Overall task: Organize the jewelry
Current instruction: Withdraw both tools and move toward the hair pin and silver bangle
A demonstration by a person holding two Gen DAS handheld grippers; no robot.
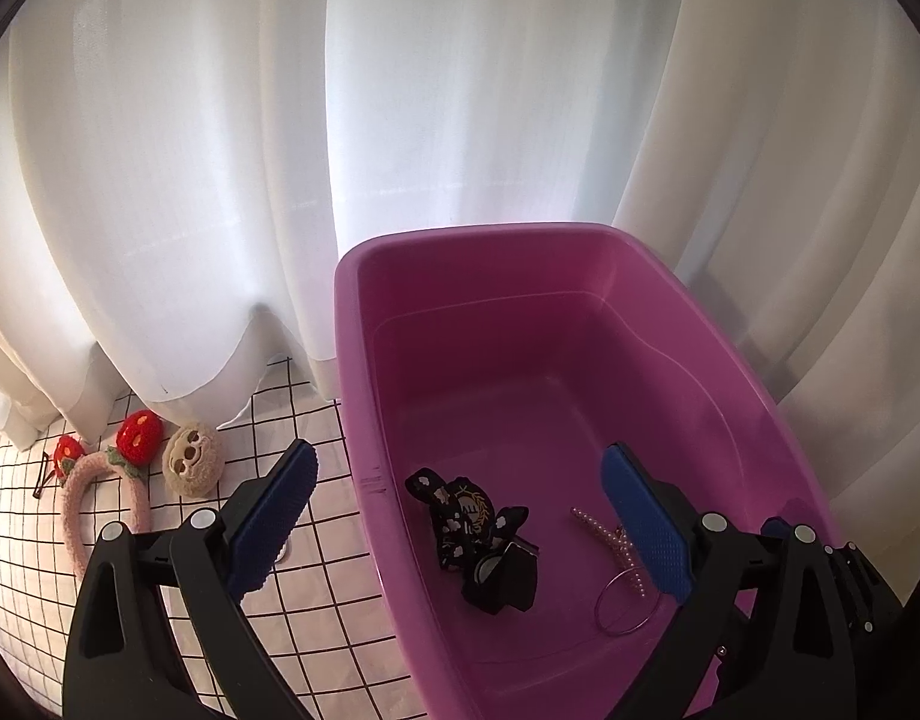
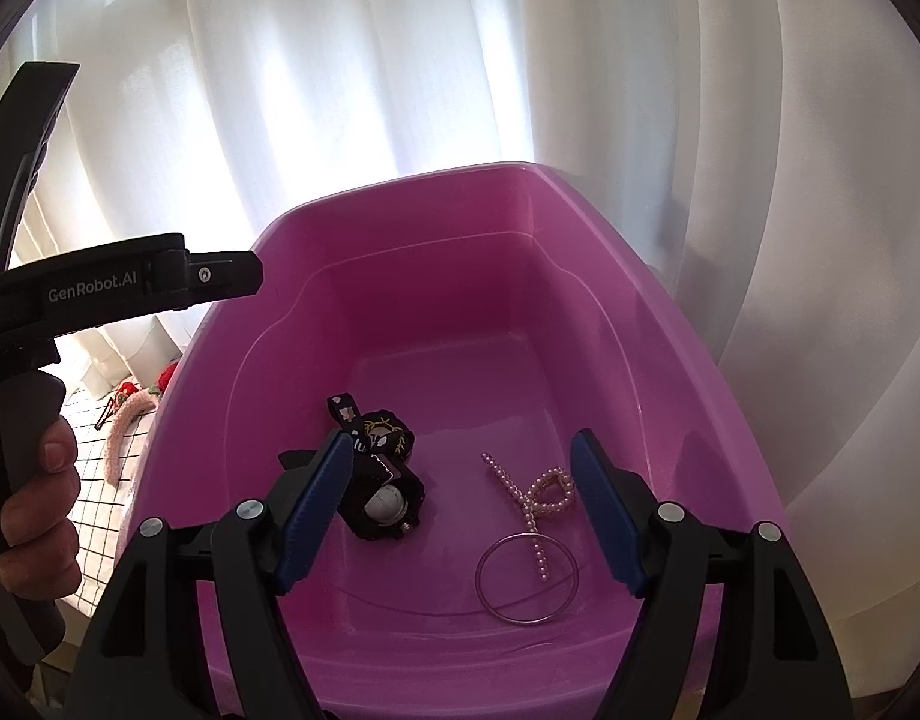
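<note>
A pink plastic tub (image 1: 363, 324) (image 2: 231, 324) holds a black patterned hair accessory (image 1: 472, 516) (image 2: 381, 450), a pearl hair clip (image 1: 604, 531) (image 2: 538, 498) and a thin metal bangle (image 1: 625, 603) (image 2: 526, 576). My left gripper (image 1: 460, 516) is open and empty, straddling the tub's left wall. My right gripper (image 2: 460, 498) is open and empty above the tub's inside. On the checked cloth left of the tub lie a pink fluffy headband with red strawberries (image 1: 99, 492) (image 2: 123, 420), a plush sloth clip (image 1: 189, 459) and a dark hairpin (image 1: 42, 477).
White curtains (image 1: 219, 150) hang close behind the tub and the table. The white cloth with a black grid (image 1: 315, 570) covers the table left of the tub. The left gripper's handle and the hand holding it (image 2: 33, 468) show at the right wrist view's left edge.
</note>
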